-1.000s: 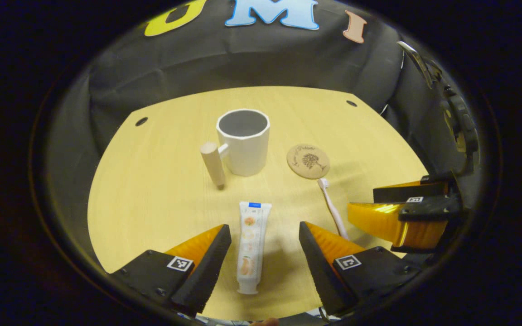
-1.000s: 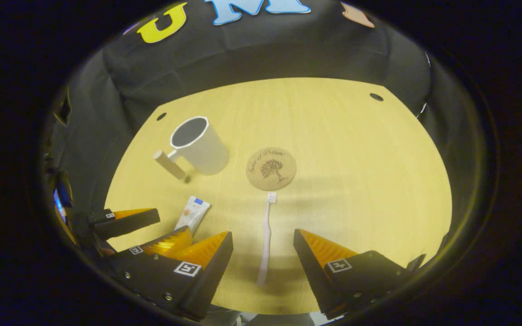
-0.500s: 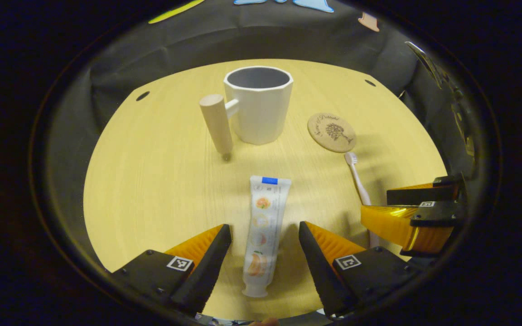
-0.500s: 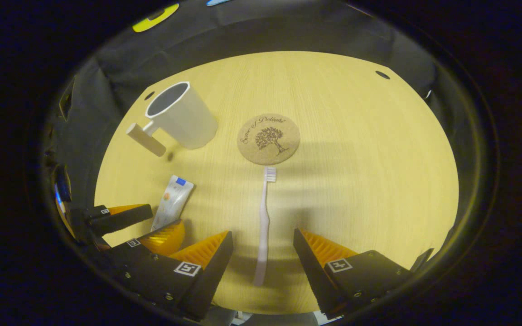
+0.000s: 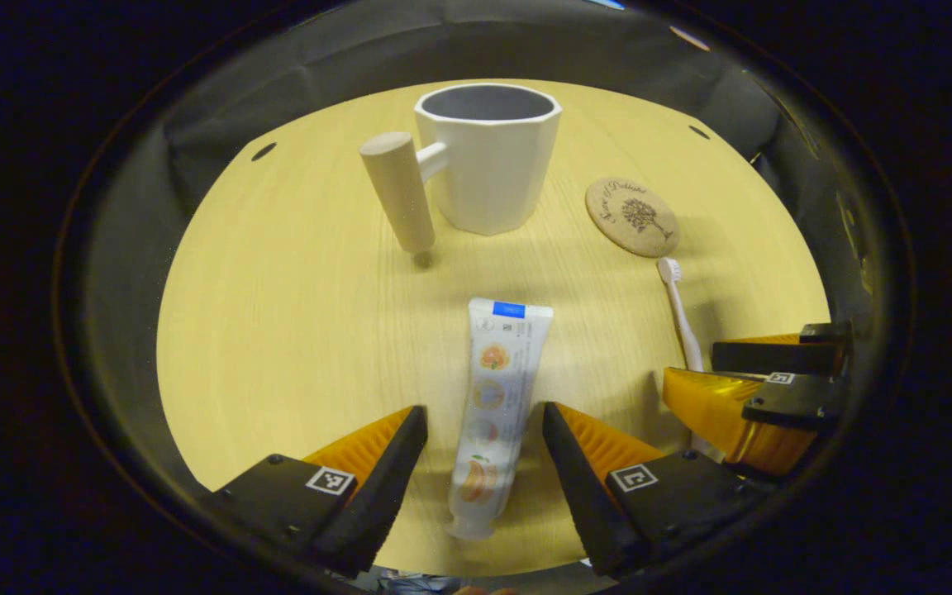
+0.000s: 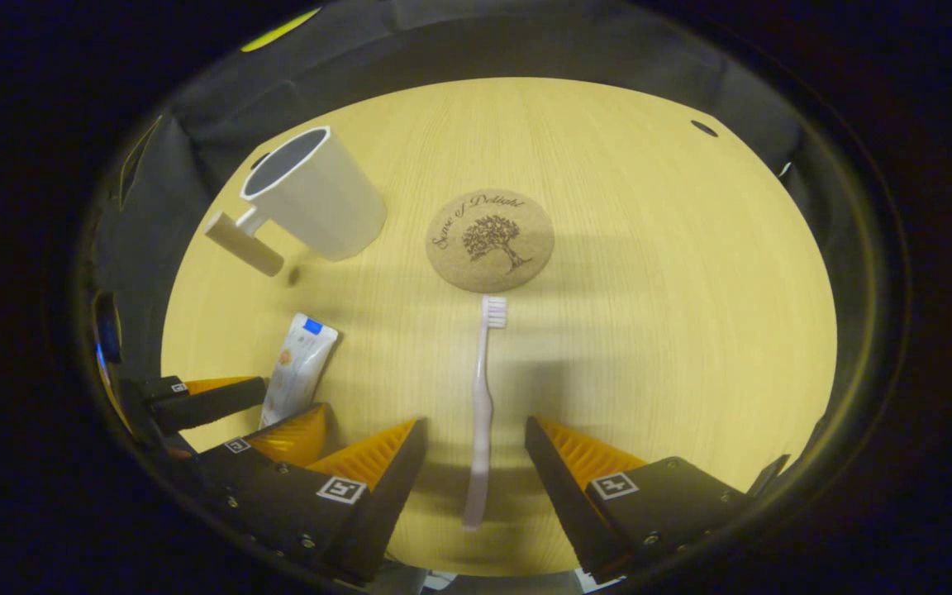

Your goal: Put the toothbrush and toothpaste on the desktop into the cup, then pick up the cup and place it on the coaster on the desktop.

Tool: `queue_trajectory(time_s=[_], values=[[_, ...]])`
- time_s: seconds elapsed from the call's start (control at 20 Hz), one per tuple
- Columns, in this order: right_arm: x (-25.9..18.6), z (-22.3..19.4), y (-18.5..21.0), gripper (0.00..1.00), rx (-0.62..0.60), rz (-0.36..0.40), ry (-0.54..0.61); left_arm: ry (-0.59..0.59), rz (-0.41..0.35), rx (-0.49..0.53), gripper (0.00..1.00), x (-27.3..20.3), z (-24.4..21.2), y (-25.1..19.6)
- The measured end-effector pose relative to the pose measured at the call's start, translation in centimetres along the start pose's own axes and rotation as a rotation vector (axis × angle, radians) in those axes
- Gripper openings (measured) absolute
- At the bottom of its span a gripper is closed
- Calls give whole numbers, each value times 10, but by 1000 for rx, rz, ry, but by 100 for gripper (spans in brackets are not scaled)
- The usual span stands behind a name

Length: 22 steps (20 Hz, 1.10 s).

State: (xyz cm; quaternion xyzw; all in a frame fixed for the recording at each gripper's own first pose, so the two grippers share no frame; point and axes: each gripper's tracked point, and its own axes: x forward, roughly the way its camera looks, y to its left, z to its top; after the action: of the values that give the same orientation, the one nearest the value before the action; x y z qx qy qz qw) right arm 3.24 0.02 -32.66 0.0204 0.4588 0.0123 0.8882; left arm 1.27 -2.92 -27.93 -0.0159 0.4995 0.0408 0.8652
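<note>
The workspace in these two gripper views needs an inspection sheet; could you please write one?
Surface: pale wooden desktop, holes near its far edge.
Job's things: toothpaste lying flat between the left gripper's fingers; toothbrush lying flat between the right gripper's fingers, bristles toward the coaster; cup upright, empty, beside the coaster.
Clutter: nothing seen.
Grippers: both open, low over the desktop.
Cables: nothing seen.
Surroundings: black cloth wall.
</note>
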Motion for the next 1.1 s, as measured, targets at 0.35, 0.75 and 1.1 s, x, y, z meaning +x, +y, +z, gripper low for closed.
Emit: queue_trajectory(time_s=[0.35,0.75,1.1], values=[[5,-8,-2,87,-77,-91,45,25,-1,-7,97,0,1,3],[2,-9,-7,25,7,-94,146,32,3,29,55,4,9,0],[0,-3,-10,3,75,-60,202,-7,31,36,24,3,14,-2]])
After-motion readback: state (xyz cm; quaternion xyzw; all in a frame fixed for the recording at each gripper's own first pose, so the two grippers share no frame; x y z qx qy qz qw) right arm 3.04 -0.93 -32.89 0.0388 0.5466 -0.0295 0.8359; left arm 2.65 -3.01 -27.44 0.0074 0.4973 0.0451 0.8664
